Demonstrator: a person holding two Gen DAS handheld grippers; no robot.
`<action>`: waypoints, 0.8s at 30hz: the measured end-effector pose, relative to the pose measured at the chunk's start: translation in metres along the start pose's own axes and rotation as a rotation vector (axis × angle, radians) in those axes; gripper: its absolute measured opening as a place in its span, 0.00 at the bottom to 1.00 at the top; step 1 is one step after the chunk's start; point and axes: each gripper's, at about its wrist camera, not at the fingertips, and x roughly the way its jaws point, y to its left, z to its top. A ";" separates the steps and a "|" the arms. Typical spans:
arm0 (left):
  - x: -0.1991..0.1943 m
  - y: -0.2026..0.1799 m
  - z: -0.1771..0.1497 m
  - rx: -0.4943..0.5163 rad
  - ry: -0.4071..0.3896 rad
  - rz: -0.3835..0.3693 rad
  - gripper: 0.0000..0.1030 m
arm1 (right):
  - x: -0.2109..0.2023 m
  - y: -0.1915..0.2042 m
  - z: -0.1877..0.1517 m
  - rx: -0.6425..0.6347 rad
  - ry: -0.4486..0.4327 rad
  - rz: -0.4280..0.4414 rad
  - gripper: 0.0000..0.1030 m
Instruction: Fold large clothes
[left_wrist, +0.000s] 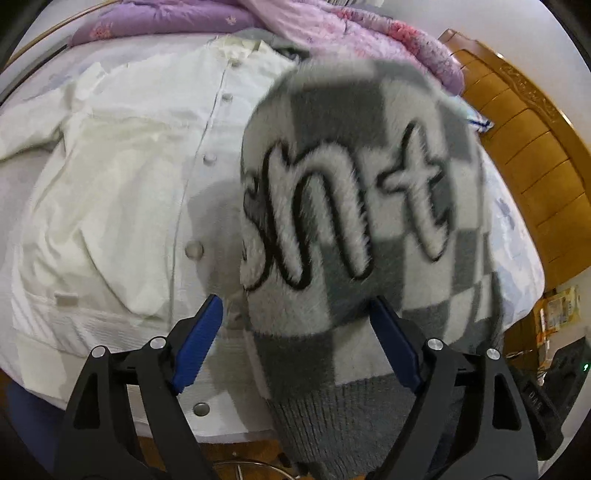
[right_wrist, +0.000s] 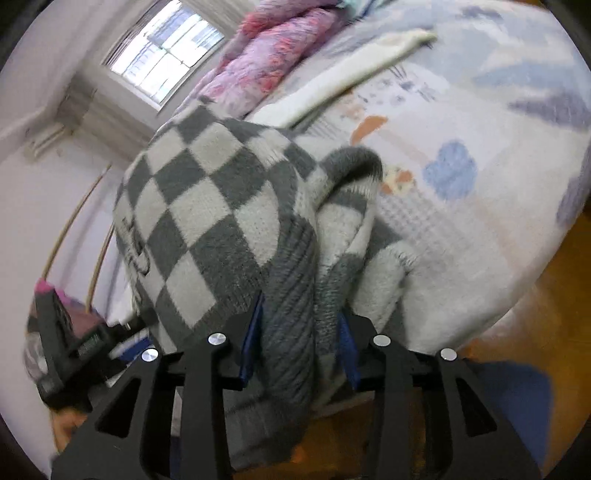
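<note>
A grey-and-white checkered sweater (left_wrist: 351, 206) with black-outlined letters hangs bunched above the bed, in front of my left gripper (left_wrist: 295, 325). The left jaws stand wide apart; the sweater's lower part drapes between them without being pinched. A white buttoned jacket (left_wrist: 122, 192) lies spread flat on the bed to the left. In the right wrist view my right gripper (right_wrist: 299, 332) is shut on the sweater's ribbed grey hem (right_wrist: 291, 325), and the checkered body (right_wrist: 207, 206) rises above it.
A purple floral quilt (left_wrist: 332, 26) is piled at the bed's far side, also seen in the right wrist view (right_wrist: 266, 62). A wooden headboard (left_wrist: 524, 147) is at right. The patterned bedsheet (right_wrist: 461, 155) stretches right of the sweater. A window (right_wrist: 166, 55) is on the wall.
</note>
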 end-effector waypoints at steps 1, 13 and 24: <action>-0.005 -0.009 0.007 0.012 -0.018 -0.007 0.80 | -0.010 0.003 -0.002 -0.033 -0.013 -0.021 0.35; -0.002 -0.067 0.103 0.223 -0.064 -0.069 0.80 | 0.014 0.067 0.030 -0.409 -0.006 -0.095 0.17; 0.108 -0.084 0.127 0.361 0.199 0.120 0.83 | 0.085 0.026 0.040 -0.368 0.197 -0.161 0.00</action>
